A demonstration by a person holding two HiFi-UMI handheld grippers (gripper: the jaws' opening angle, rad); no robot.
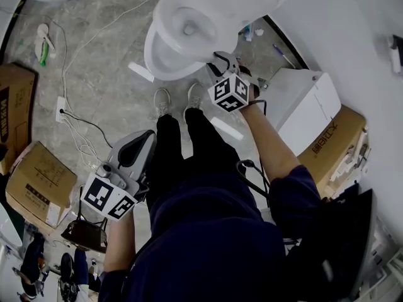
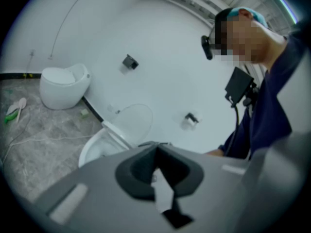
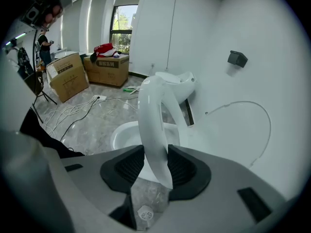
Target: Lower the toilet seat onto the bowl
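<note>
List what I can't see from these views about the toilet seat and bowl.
Right gripper view: the toilet seat, clamped in the right gripper, covers part of the bowl; its hinge is lost, white on white.
Head view: glare washes out the seat; the marker cube hides the right jaws.
Left gripper view: the body of the left gripper cuts off the bowl's near side.
</note>
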